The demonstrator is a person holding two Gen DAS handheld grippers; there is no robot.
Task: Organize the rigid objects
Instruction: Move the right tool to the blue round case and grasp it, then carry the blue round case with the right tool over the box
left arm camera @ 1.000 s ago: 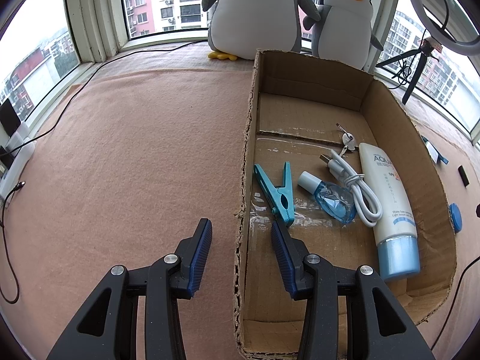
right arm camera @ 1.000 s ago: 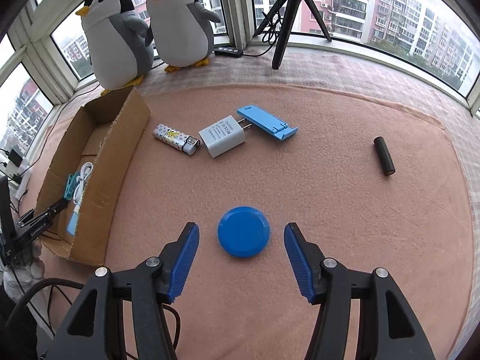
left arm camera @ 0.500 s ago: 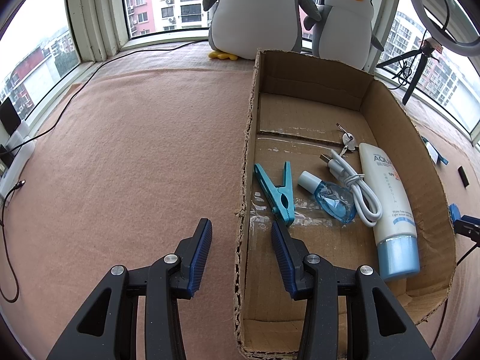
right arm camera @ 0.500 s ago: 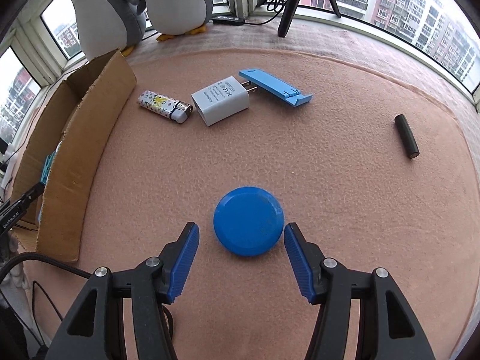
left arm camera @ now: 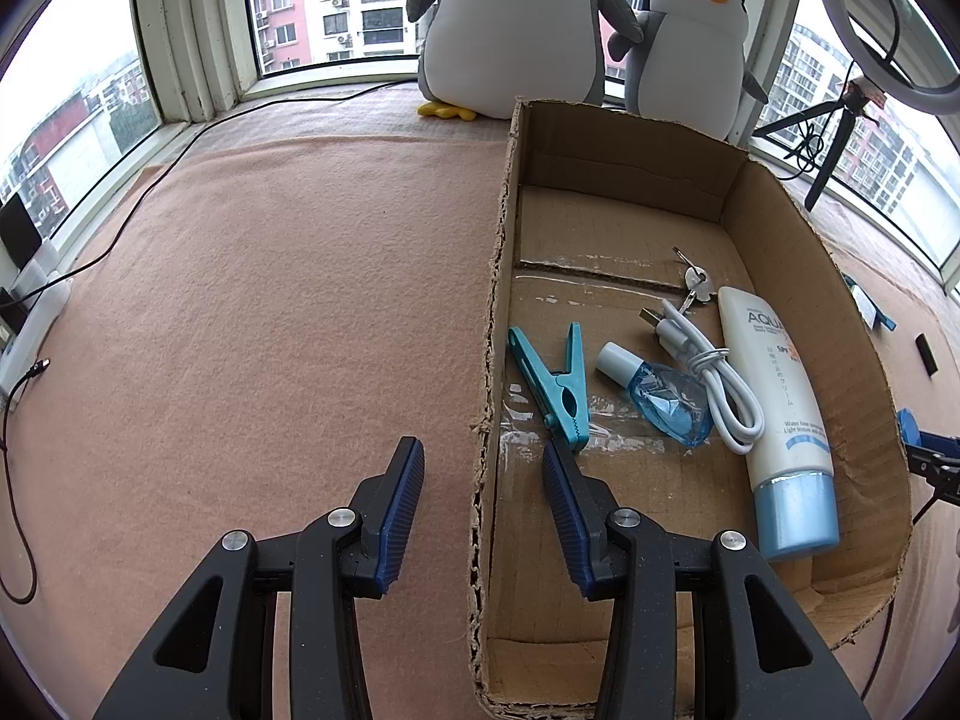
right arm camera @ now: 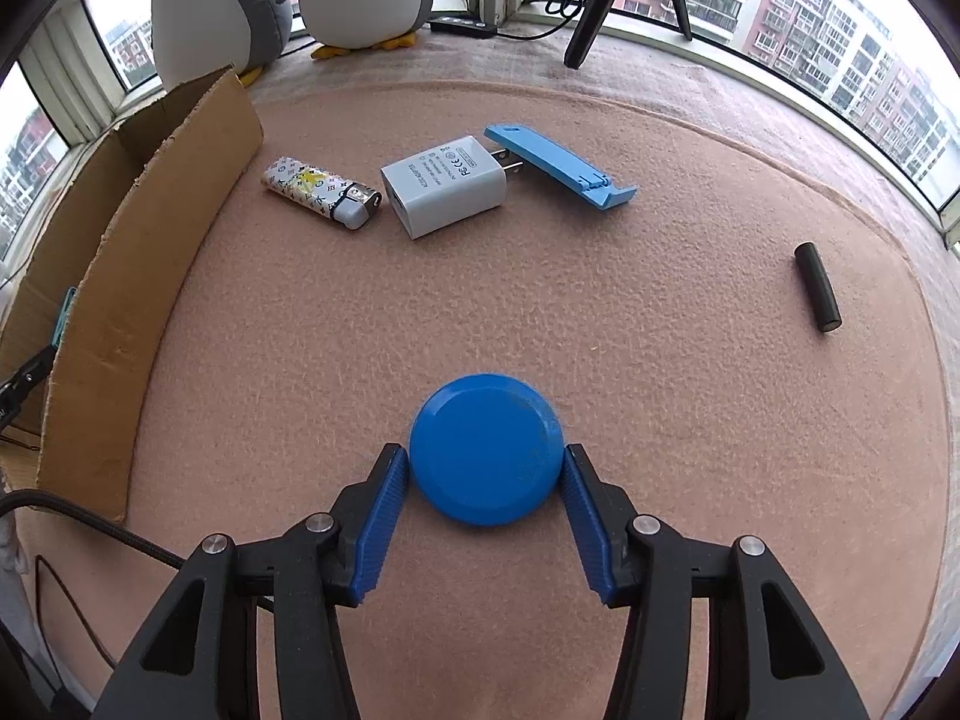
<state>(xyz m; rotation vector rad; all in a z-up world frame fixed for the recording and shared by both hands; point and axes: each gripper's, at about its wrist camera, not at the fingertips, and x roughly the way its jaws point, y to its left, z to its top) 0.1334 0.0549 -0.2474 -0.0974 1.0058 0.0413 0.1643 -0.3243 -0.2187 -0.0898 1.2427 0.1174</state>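
Observation:
A round blue disc (right arm camera: 486,450) lies flat on the pink felt mat, between the fingers of my right gripper (right arm camera: 485,459). That gripper is open, its blue pads close beside the disc's left and right edges. Farther off lie a patterned lighter (right arm camera: 321,192), a white charger (right arm camera: 447,183), a blue folding stand (right arm camera: 558,171) and a black cylinder (right arm camera: 817,287). My left gripper (left arm camera: 483,453) is open and straddles the left wall of the cardboard box (left arm camera: 810,300). Inside the box are a teal clip (left arm camera: 555,384), a small blue bottle (left arm camera: 666,399), a white cable (left arm camera: 714,372), a sunscreen tube (left arm camera: 780,408) and keys (left arm camera: 696,282).
Two plush penguins (left arm camera: 516,30) stand at the window behind the box. A black tripod (right arm camera: 600,6) stands at the mat's far edge. Cables (left arm camera: 120,240) run along the left side of the mat. Bare felt (left arm camera: 270,330) stretches left of the box.
My right gripper has moved forward and down, so the blue disc now sits between its fingers instead of ahead of them. The left gripper has stayed still.

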